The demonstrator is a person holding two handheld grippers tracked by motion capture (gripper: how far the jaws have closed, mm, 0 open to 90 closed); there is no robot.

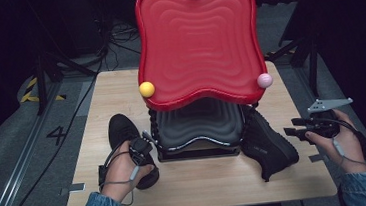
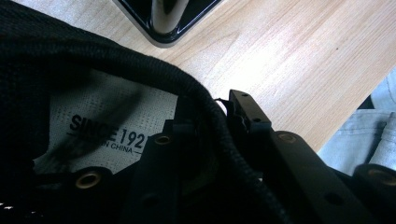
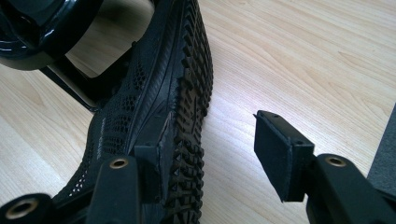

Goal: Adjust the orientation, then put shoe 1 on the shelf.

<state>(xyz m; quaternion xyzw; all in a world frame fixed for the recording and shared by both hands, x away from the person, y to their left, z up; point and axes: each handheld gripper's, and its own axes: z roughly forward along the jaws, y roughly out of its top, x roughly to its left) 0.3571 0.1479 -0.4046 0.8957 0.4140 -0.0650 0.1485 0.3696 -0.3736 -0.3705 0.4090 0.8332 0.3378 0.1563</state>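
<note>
Two black shoes lie on the wooden table (image 1: 198, 182). The left shoe (image 1: 122, 131) stands upright beside the stand, and my left gripper (image 1: 142, 149) comes down on its heel end. In the left gripper view one jaw sits inside the shoe (image 2: 93, 60) over the printed insole (image 2: 112, 121) and the other outside, with the left gripper (image 2: 203, 116) shut on the braided collar. The right shoe (image 1: 267, 143) lies tipped on its side against the stand. My right gripper (image 1: 298, 129) is open just to its right. In the right gripper view my right gripper (image 3: 210, 135) has one jaw against the treaded sole (image 3: 189, 93).
A big red apple-shaped tray (image 1: 198, 36) tops a stand at mid-table, with a glossy black tray (image 1: 200, 124) beneath it. A yellow ball (image 1: 146, 89) and a pink ball (image 1: 264, 80) sit at the red tray's front corners. Bare wood runs along the table's near edge.
</note>
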